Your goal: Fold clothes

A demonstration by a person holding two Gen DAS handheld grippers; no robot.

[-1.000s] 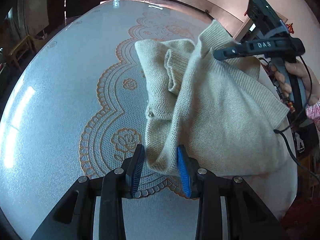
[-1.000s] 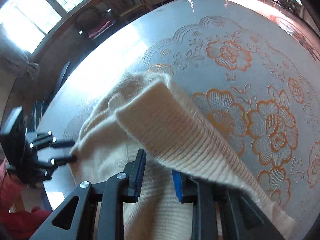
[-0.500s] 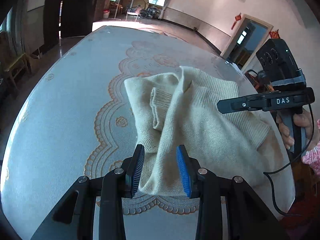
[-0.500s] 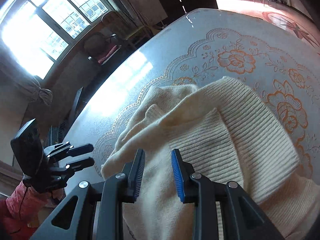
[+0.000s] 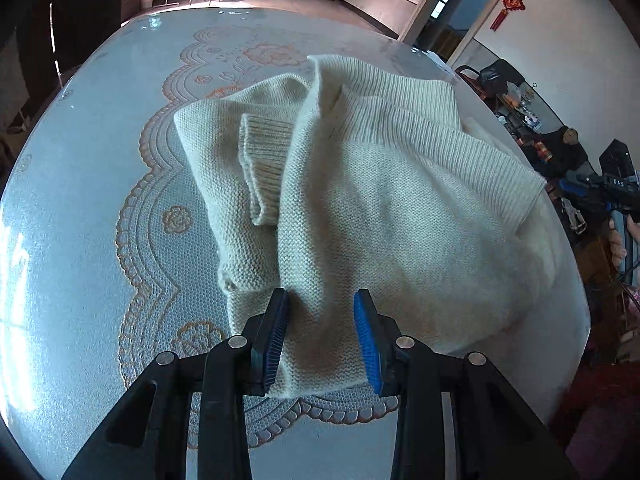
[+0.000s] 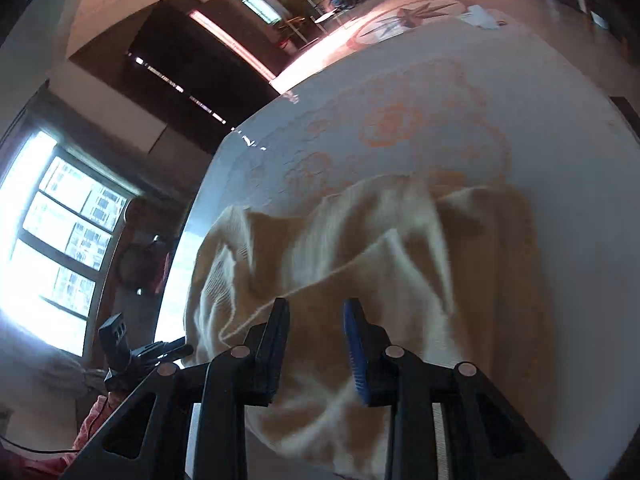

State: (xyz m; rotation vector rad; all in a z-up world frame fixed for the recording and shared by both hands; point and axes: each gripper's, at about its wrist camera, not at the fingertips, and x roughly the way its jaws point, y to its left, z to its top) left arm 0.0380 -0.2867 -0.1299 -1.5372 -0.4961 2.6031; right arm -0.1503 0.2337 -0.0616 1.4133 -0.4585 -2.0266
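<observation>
across the middle of both frames, on the round pale table with orange lace pattern: crumpled cream knitted sweater. low centre, left gripper, jaws pinching the sweater's near edge. right gripper blurred, jaws spread, nothing pinched.
</observation>
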